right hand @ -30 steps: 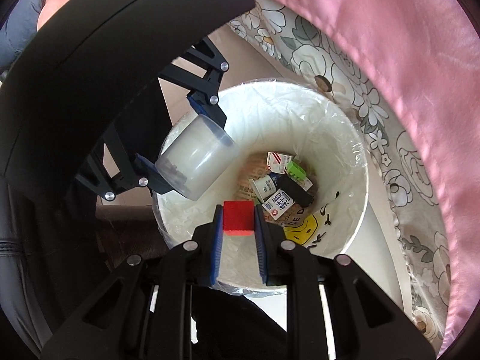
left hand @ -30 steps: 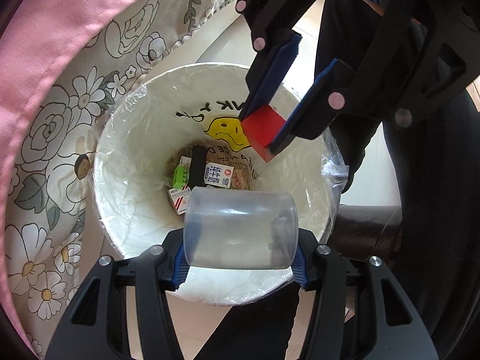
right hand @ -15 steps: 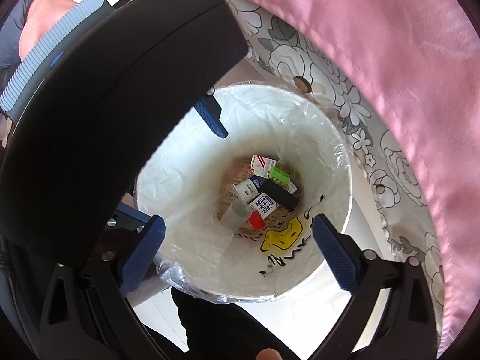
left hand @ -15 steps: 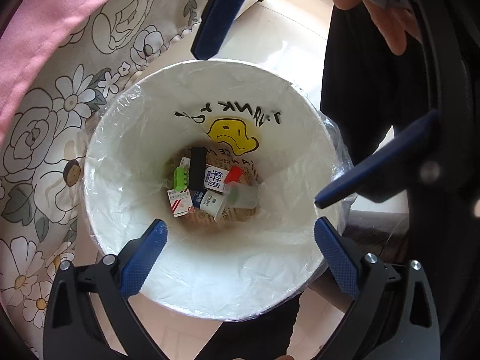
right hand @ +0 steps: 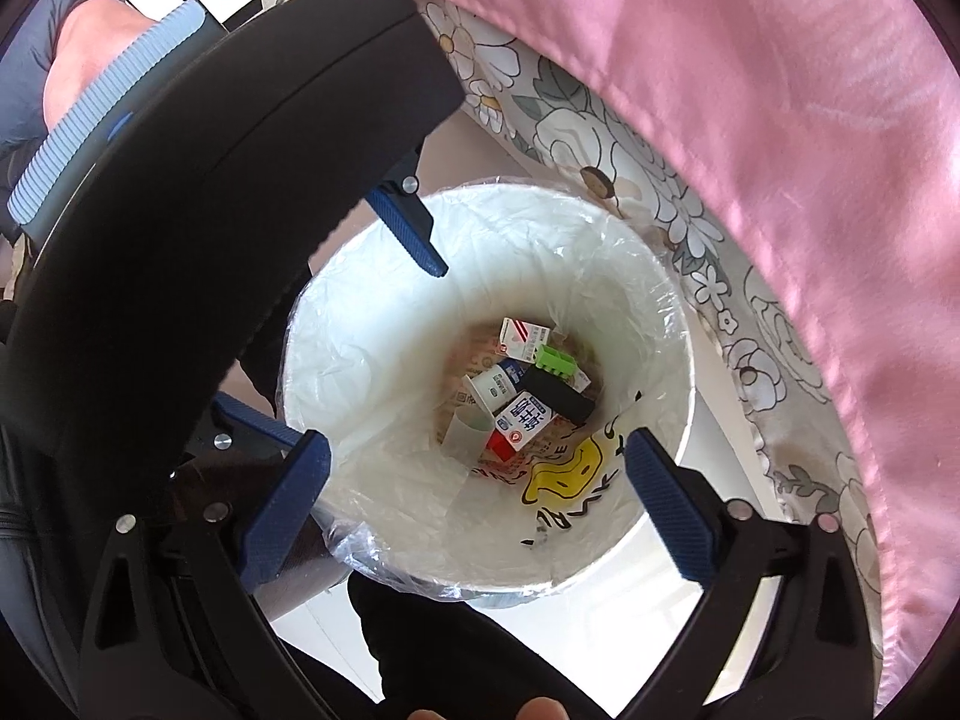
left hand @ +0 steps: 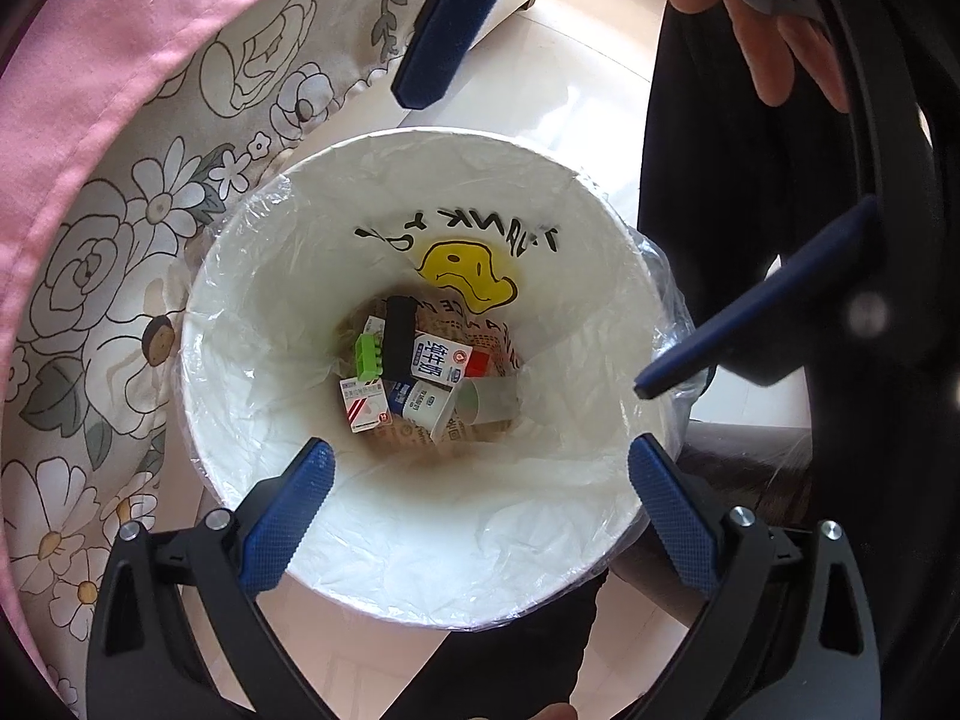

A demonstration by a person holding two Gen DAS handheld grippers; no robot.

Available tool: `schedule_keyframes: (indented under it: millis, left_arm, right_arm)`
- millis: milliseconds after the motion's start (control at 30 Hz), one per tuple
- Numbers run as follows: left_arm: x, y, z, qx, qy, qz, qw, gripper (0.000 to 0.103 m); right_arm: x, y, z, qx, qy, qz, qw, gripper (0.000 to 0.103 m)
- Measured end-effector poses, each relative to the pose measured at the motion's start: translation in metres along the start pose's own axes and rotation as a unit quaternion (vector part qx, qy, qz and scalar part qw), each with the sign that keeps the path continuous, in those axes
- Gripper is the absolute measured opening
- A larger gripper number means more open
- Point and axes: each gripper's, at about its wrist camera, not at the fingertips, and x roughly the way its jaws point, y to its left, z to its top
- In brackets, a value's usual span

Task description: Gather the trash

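Bin liner [left hand: 288,360] below both released jaws reads "THANK YOU", inverted, above a yellow smiley [left hand: 468,276]; carton [left hand: 438,360] print illegible.

The bin's [left hand: 228,420] wide mouth lies open beneath my jaws; trash [left hand: 420,378] sits deep at its bottom. Floral bedding [left hand: 108,276] crowds one side, legs [left hand: 732,192] the other.

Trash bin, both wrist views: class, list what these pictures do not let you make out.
- Bin floor: both views, covered by the cartons.
- Red block: left view, mostly under the milk carton.
- Small carton print: both views, too small to read.
- Bin's outside: cut off by its rim.
- Left gripper: right view, body blocks the fingers.
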Motion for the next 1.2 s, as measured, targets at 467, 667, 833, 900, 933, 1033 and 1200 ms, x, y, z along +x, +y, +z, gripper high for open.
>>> schedule_keyframes:
  millis: [467,667,833,900,933,1033,1200]
  left_arm:
    - [-0.075,-0.001,-0.008,-0.054,-0.076,0.062,0.9937,0.100]
    - [-0.147,-0.003,-0.004,-0.127,-0.159,0.130,0.9704,0.100]
    - [-0.192,-0.002,0.001,-0.213,-0.194,0.190,0.9384,0.100]
    - [-0.201,-0.002,0.002,-0.261,-0.188,0.206,0.9241,0.100]
    - [-0.206,-0.002,0.001,-0.286,-0.189,0.205,0.9167,0.100]
    - [-0.217,-0.006,-0.004,-0.352,-0.203,0.188,0.8942,0.100]
    - [-0.230,-0.031,-0.017,-0.409,-0.233,0.208,0.8577,0.100]
  right_arm:
    - [-0.099,0.005,-0.006,0.103,-0.120,-0.074,0.985,0.096]
    - [-0.164,0.005,-0.016,0.202,-0.205,-0.144,0.947,0.096]
    - [-0.196,0.005,-0.020,0.286,-0.228,-0.173,0.914,0.096]
    - [-0.206,0.007,-0.024,0.320,-0.235,-0.185,0.899,0.096]
    - [-0.212,0.010,-0.025,0.332,-0.240,-0.192,0.892,0.096]
    - [-0.224,0.020,-0.028,0.367,-0.249,-0.209,0.872,0.096]
    - [-0.237,0.042,-0.037,0.408,-0.253,-0.235,0.845,0.096]
